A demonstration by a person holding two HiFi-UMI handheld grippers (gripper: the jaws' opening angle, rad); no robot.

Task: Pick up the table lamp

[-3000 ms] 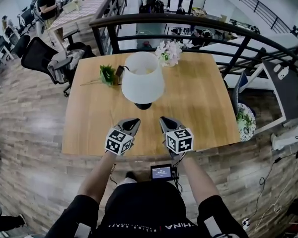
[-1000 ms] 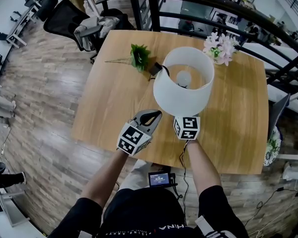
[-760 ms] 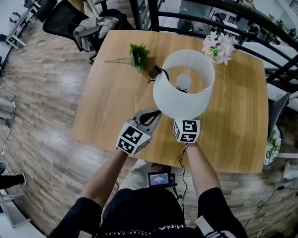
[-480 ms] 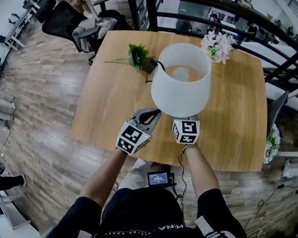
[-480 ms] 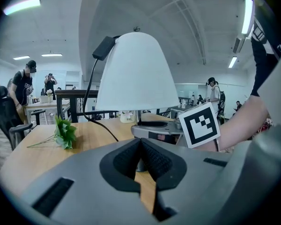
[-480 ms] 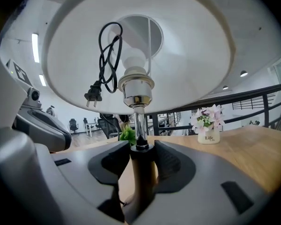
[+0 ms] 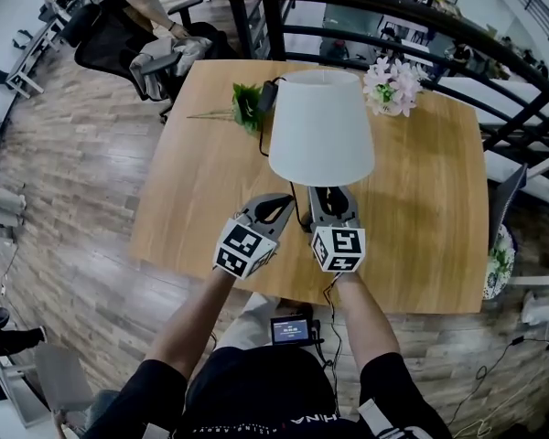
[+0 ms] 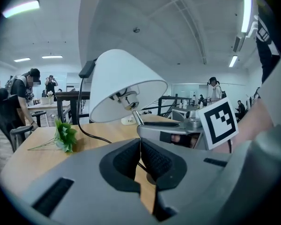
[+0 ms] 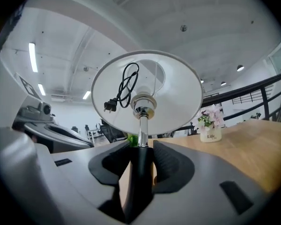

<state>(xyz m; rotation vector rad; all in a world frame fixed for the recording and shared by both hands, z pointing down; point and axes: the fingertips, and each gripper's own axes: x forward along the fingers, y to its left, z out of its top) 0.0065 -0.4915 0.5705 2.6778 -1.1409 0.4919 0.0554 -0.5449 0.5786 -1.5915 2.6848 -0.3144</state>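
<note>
Gripping the white-shaded table lamp with a chrome-and-black stem (image 7: 321,126) over the middle of the wooden worktop (image 7: 421,227)

The right gripper (image 7: 327,193) has just been closing its jaws, and they clamp the lamp's black lower stem, while the shade tilts away toward the far edge. The left gripper (image 7: 276,207) hovers just beside it, jaws together on nothing. The grasp looks made. The base is hidden, so whether it has cleared the worktop cannot be told, and the lift itself probably remains to finish.
</note>
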